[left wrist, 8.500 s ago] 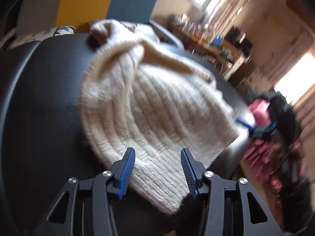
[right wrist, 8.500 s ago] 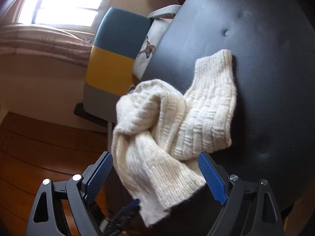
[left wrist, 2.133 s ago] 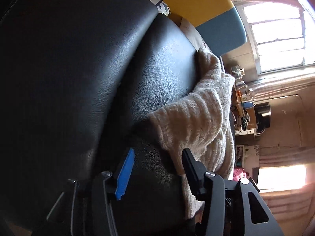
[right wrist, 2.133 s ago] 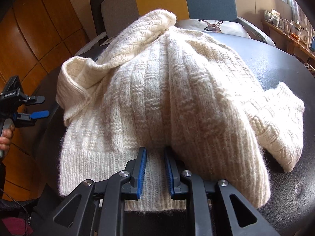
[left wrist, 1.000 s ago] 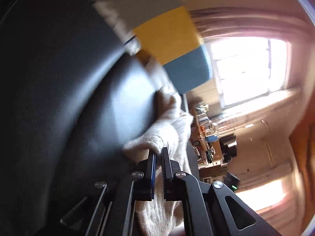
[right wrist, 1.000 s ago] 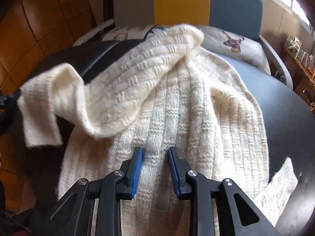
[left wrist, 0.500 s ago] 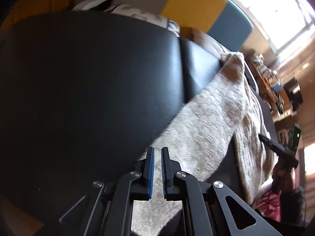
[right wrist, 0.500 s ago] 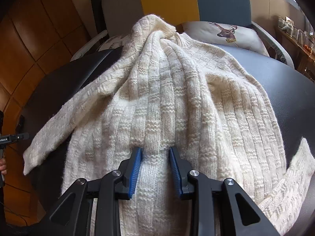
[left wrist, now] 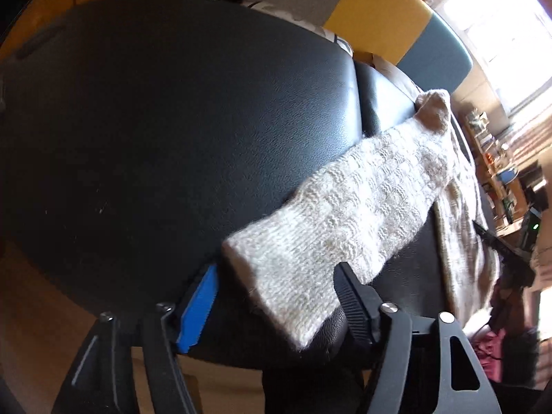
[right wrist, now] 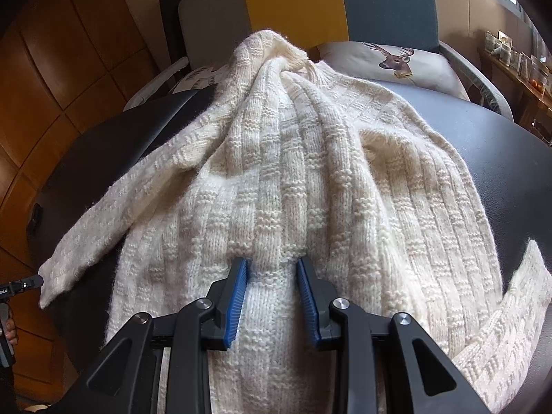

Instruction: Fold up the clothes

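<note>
Sweater spread, no fold made yet

The sweater (right wrist: 310, 179) lies rumpled on the black couch (left wrist: 172, 120); left gripper (left wrist: 276, 296) gapes around the sleeve cuff (left wrist: 296, 276), right gripper (right wrist: 272, 296) apparently pinches the hem.

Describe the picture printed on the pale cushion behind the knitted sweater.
A brown antlered deer head on the pale grey cushion, clearest in the right wrist view.

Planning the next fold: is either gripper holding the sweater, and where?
Right gripper pinches a ridge of the sweater body near its hem. Left gripper is open around the cuff.
</note>
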A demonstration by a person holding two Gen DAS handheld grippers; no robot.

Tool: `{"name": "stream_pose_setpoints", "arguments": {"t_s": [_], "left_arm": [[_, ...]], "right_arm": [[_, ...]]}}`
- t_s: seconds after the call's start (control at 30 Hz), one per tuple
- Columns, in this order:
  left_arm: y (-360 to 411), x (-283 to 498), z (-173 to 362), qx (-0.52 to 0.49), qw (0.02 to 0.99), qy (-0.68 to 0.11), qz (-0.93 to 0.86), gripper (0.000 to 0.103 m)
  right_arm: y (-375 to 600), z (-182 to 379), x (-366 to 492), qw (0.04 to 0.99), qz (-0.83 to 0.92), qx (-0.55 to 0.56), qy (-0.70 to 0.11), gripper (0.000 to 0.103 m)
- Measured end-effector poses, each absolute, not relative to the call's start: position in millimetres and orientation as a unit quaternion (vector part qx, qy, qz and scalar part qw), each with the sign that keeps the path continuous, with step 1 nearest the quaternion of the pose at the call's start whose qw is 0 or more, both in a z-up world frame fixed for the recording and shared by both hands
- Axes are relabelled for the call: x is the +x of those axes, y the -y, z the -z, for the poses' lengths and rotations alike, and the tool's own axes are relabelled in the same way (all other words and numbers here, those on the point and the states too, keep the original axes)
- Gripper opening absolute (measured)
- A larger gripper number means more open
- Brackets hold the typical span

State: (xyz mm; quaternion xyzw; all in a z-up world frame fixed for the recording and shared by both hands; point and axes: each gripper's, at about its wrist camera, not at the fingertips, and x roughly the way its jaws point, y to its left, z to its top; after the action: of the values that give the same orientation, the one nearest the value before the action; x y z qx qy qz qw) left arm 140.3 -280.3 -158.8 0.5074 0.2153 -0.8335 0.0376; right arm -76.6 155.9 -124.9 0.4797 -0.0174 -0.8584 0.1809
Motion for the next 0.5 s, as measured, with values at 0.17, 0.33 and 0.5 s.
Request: {"name": "stream_pose_setpoints", "arguments": {"t_s": [0.17, 0.33, 0.5], "left_arm": [[276, 140, 157, 0.473, 0.059, -0.225, 0.85, 0.008], [314, 136, 117, 0.406, 0.093, -0.236, 0.878, 0.008], [375, 122, 118, 0.408, 0.164, -0.244, 0.864, 0.008]], "right_arm": [[-151, 122, -76, 0.172, 0.858, 0.484, 0.002, 0.03], [-145, 112, -83, 0.168, 0.845, 0.507, -0.006, 0.03], [-139, 116, -78, 0.159, 0.85, 0.502, -0.018, 0.033]]}}
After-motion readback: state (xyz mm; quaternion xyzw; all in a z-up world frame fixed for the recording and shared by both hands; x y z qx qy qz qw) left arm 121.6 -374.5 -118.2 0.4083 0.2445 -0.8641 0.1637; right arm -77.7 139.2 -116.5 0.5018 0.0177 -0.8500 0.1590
